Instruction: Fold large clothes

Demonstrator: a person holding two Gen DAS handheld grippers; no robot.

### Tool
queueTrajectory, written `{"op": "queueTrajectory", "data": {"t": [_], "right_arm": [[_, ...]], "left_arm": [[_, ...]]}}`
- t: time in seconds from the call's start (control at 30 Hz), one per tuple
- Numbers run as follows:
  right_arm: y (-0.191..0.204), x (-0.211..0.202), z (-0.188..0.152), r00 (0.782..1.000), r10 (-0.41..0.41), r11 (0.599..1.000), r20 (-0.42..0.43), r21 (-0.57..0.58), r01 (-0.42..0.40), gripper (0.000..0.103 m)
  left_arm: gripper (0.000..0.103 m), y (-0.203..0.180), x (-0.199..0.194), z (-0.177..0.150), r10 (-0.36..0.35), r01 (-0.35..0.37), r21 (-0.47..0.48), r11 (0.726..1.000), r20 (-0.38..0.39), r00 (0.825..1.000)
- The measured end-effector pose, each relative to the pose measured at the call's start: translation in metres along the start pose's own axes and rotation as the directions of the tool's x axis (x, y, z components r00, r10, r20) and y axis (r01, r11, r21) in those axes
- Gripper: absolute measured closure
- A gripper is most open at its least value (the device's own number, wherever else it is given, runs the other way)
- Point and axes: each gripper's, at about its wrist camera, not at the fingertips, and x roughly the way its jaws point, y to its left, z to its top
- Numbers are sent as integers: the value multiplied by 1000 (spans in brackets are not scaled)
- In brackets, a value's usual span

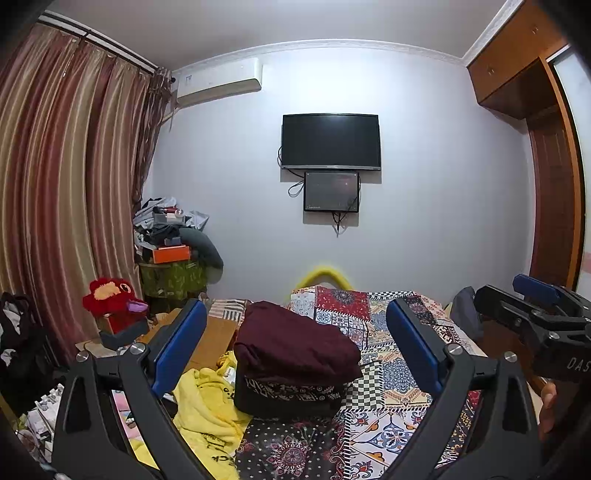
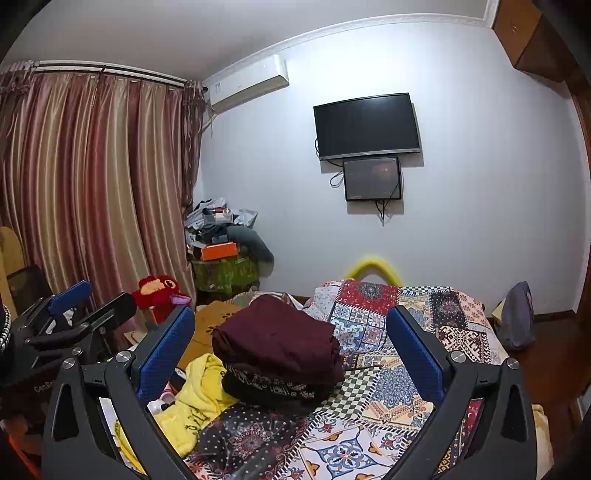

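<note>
Both grippers, left gripper (image 1: 295, 347) and right gripper (image 2: 291, 350), are hovering level above the bed (image 1: 369, 435), jaws released, facing the folded maroon garment (image 1: 295, 343).

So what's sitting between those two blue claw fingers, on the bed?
In the left wrist view, a folded maroon garment on a dark patterned folded one, stacked on the patchwork bedspread. The open left claw holds nothing. A yellow garment lies beside the stack.

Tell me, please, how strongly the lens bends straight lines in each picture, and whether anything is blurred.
Left wrist view: the curtain bows strongly and corners go black; focus is sharp. Right wrist view: the ceiling moulding curves, the television tilts; sharp too, with even light and no glare.
</note>
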Motion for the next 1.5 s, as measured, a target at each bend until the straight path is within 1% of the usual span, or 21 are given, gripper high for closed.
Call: {"op": "queueTrajectory", "data": {"t": [0.77,1.1,1.5], "right_arm": [[-5,-2,3,1000,4,1000,-4,17,-4,0],[-4,-2,3,1000,-1,1000,-8,6,1,0],[-5,-3,3,1000,-9,1000,-1,26,9,0]], "left_arm": [[3,4,5,-6,3,-3,-7,1000,-17,1000],[2,3,6,-7,0,0,-3,1000,-18,1000],[2,2,8,-7,-39,39,5,999,-26,999]]}}
